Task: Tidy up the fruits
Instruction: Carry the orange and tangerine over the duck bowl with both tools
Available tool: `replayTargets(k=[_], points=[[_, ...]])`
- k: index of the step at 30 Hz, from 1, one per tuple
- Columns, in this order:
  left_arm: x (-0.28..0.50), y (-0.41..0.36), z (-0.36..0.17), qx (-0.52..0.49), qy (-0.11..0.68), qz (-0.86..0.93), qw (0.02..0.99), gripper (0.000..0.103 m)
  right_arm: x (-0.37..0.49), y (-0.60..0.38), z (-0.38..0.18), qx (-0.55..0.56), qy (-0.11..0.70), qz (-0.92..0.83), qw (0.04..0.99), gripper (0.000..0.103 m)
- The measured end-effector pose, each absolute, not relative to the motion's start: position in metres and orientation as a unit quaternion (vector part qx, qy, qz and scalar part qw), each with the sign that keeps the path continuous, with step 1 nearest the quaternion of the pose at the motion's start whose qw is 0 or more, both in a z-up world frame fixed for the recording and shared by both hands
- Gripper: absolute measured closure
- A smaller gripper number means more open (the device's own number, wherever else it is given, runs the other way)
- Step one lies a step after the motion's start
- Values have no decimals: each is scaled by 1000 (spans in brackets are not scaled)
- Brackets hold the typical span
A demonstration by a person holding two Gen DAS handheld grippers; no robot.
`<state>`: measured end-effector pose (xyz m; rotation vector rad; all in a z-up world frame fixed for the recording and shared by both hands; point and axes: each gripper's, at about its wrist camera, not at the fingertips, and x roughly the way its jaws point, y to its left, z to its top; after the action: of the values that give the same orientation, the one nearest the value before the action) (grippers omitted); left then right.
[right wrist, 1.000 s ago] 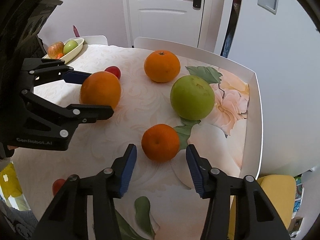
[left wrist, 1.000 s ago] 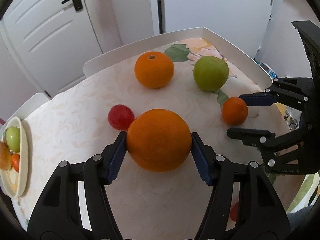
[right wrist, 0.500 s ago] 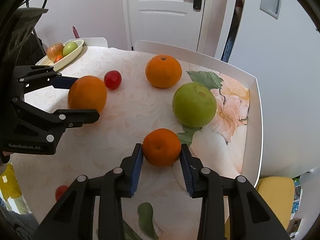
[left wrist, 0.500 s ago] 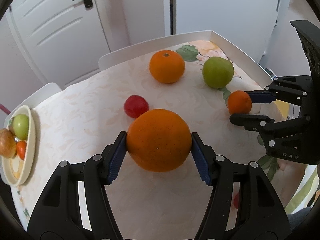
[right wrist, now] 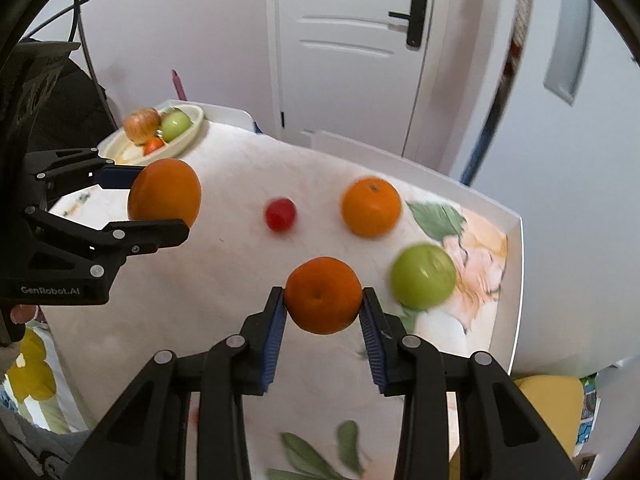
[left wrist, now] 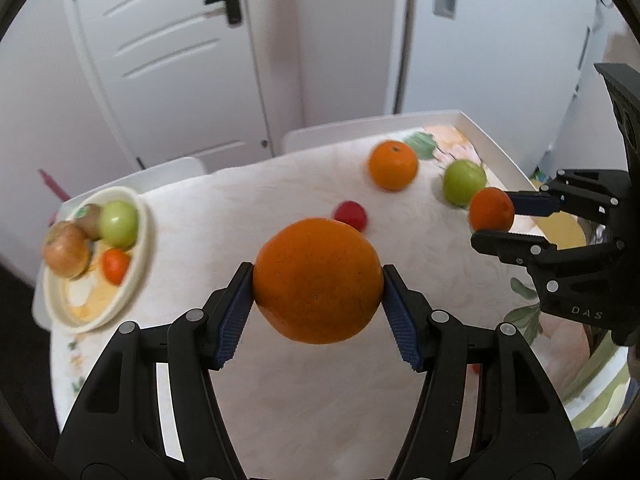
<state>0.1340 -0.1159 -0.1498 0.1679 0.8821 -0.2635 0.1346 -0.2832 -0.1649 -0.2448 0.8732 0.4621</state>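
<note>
Since a second ago, right gripper (right wrist: 323,307) closed on the small orange (right wrist: 323,295); both lifted off the table (left wrist: 248,196). Left gripper (left wrist: 318,298) pinches the large orange (left wrist: 318,280) aloft. Risk: round fruit slipping while travelling to the plate (left wrist: 134,280). Readable: "GenRobot.AI", "DAS".

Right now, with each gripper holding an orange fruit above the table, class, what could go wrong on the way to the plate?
1. The cream oval plate already holds four fruits, so a newcomer might roll off.
2. The large round orange is pinched only at its sides by the left gripper; it may slip.
3. The right gripper, with the small orange mandarin, could bump the left.
</note>
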Motion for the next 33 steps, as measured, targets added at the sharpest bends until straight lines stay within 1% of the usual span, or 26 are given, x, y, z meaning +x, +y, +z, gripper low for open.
replayTargets(k=[7, 17, 24, 33], points=[[123, -61, -120, 60, 413, -93, 904, 36, 129, -237, -134, -111, 406, 247, 873, 69], [127, 26, -100, 56, 410, -60, 909, 36, 131, -155, -107, -109, 397, 280, 867, 69], [146, 73, -104, 60, 411, -61, 907, 36, 141, -99, -106, -108, 397, 287, 865, 69], [176, 118, -132, 67, 425, -78, 899, 36, 166, -49, -122, -103, 412, 279, 861, 69]])
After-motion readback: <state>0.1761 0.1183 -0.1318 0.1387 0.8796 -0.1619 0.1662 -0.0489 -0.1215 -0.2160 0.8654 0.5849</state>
